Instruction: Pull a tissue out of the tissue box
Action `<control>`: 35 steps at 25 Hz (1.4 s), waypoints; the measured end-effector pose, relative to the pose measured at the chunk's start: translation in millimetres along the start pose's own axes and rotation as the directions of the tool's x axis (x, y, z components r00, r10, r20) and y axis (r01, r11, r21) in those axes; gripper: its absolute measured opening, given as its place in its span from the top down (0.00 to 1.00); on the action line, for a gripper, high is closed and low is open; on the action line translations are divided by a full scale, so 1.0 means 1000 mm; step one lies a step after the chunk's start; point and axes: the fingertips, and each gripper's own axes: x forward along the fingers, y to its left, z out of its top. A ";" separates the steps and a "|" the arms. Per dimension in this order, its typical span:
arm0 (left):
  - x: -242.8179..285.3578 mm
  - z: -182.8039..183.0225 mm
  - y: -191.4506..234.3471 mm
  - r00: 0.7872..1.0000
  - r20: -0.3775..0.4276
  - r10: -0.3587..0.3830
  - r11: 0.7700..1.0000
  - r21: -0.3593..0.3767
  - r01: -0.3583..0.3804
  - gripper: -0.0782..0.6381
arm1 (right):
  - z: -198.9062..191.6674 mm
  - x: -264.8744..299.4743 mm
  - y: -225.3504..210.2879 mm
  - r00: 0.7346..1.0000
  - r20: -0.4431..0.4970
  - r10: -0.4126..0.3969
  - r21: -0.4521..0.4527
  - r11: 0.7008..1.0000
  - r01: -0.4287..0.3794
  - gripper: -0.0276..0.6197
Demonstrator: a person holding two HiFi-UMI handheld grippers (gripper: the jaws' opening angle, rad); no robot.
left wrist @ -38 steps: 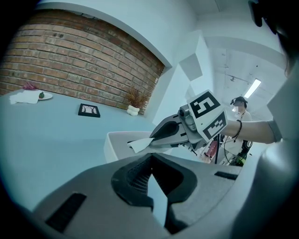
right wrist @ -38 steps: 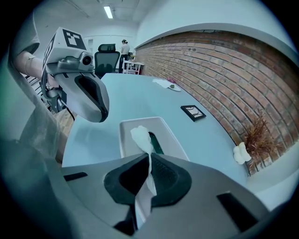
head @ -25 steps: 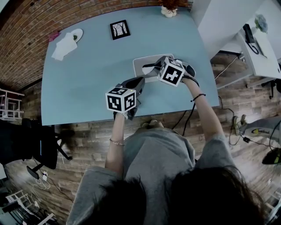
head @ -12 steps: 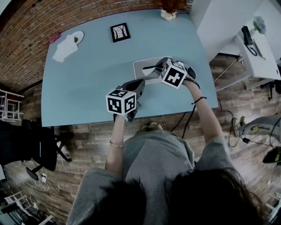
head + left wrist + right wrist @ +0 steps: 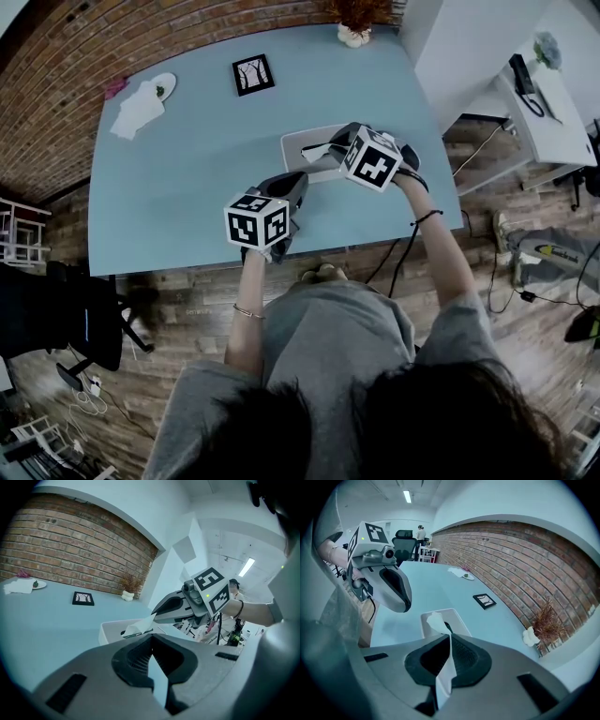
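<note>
On the pale blue desk (image 5: 197, 159), near its front edge, sits a white tissue box (image 5: 298, 141), with one white tissue (image 5: 436, 621) rising in a peak from its slot. Tilted steeply down over it, the right gripper (image 5: 449, 638) has its jaws pinched on that tissue. The left gripper (image 5: 151, 641) hovers beside the box, nearly level, jaws together and empty. From overhead, the tissue is hard to make out under the right gripper.

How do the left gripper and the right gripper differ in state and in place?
The right gripper is shut on a tissue that rises from the box; the left gripper is shut with nothing between its jaws. The right gripper hangs over the box; the left gripper is beside the box, nearer the table edge in front of the person. Both carry a marker cube and point towards the box.
</note>
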 end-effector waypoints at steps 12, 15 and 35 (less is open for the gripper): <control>-0.006 0.006 -0.009 1.000 0.014 -0.005 1.000 0.024 0.005 0.89 | 0.006 -0.018 0.002 0.999 0.032 -0.023 0.004 1.000 0.023 0.95; -0.008 0.009 -0.011 1.000 0.020 -0.006 0.999 0.032 0.006 0.89 | 0.007 -0.023 0.001 0.999 0.040 -0.034 0.001 0.999 0.034 0.95; -0.015 0.015 -0.028 0.999 0.033 -0.043 0.996 0.085 0.040 0.89 | 0.007 -0.057 0.001 0.990 0.083 -0.112 0.040 0.993 0.109 0.95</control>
